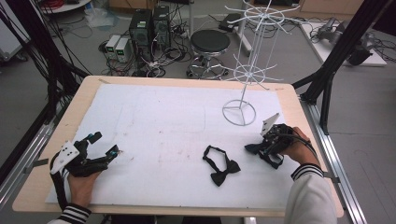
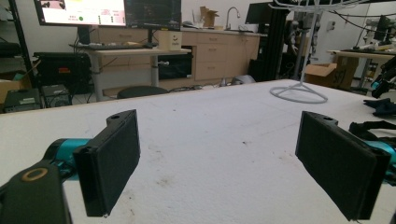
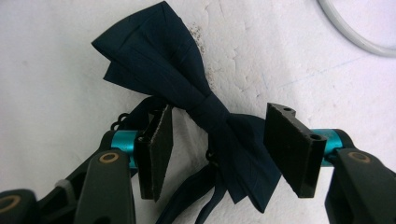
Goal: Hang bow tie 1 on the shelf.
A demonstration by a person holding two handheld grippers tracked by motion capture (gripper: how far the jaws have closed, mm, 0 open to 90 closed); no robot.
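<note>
The right gripper is hovering with its jaws parted around a navy bow tie, pads not pressing it yet. The left gripper is resting wide open, holding nothing, while a black bow tie is lying between the two grippers.

white wire rack, black bow tie, stool

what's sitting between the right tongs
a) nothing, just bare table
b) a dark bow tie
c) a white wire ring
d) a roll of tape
b: in the right gripper view a dark bow tie lies on the white table cover between the two pads of the right tongs, and the pads do not yet press on it.
</note>
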